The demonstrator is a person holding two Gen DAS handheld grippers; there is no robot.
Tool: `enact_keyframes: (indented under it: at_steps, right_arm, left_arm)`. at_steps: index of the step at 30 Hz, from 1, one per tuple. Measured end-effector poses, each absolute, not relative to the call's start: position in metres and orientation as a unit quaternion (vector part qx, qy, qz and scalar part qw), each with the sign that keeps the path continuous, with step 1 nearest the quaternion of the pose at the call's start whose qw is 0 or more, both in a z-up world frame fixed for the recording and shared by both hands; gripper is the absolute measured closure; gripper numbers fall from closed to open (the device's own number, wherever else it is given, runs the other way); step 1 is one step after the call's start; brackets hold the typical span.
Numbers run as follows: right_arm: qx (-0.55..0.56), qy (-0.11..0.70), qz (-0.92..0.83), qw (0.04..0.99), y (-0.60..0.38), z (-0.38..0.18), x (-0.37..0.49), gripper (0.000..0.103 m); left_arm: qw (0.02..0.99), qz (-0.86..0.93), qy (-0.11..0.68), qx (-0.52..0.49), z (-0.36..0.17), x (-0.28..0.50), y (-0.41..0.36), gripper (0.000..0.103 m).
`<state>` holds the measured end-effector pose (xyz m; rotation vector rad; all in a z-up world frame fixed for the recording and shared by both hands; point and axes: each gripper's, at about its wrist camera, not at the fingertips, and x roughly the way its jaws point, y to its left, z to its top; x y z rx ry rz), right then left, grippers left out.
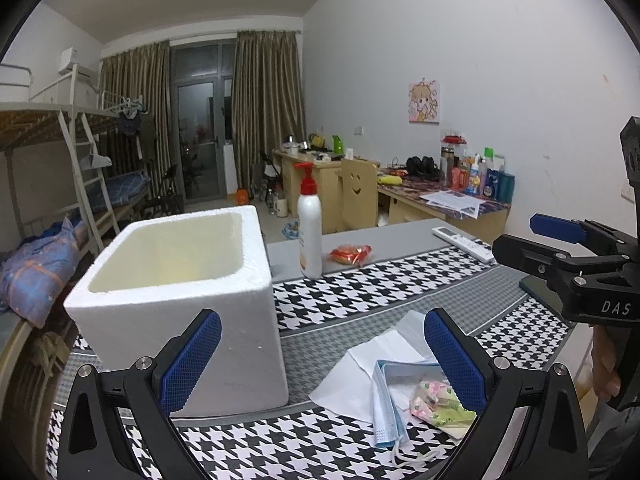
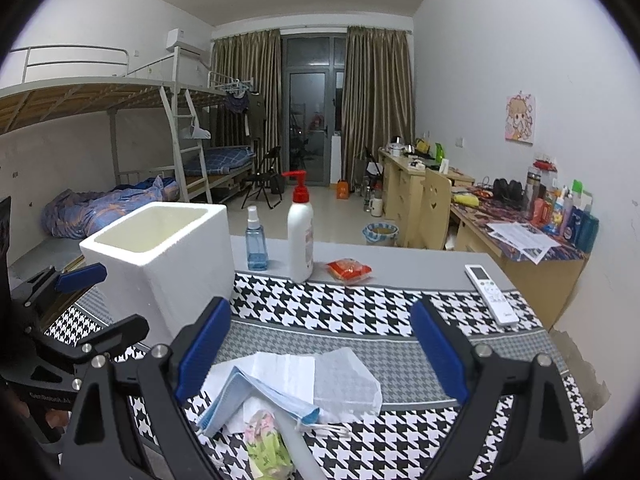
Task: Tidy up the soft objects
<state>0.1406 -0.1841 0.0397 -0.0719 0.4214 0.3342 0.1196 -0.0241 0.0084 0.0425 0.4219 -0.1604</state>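
Your left gripper [image 1: 322,354]: fingers spread wide, empty, hovering near foam box [image 1: 180,300]. Box stands open-topped at left on houndstooth cloth [image 2: 360,308]. Soft pile lies right of box: white tissue [image 2: 316,376], blue face mask [image 2: 240,394], floral pouch [image 2: 266,440]. Your right gripper [image 2: 320,356]: fingers apart, empty, above pile.

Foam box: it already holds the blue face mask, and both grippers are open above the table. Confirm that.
Not quite. The foam box is empty; the blue face mask still lies on the table, on the white tissues, as the right wrist view shows. The left gripper and right gripper are indeed open above the table.
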Motion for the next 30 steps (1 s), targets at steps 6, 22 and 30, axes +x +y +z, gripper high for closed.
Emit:
enact_keyframes:
  at_steps: [6,22,30]
  right_arm:
    - [-0.031,0.216,0.161,0.962,-0.191,0.034,0.144,0.009]
    - [-0.024,0.249,0.152,0.956,-0.200,0.013,0.160,0.009]
    - [-0.023,0.270,0.147,0.951,-0.201,0.000,0.169,0.009]
  left_arm:
    - [0.972,-0.085,0.218,0.031,-0.001,0.124,-0.032,0.001]
    - [0.957,-0.106,0.266,0.039,-0.027,0.136,-0.047,0.001]
    - [0.949,-0.115,0.290,0.042,-0.038,0.144,-0.051,0.001]
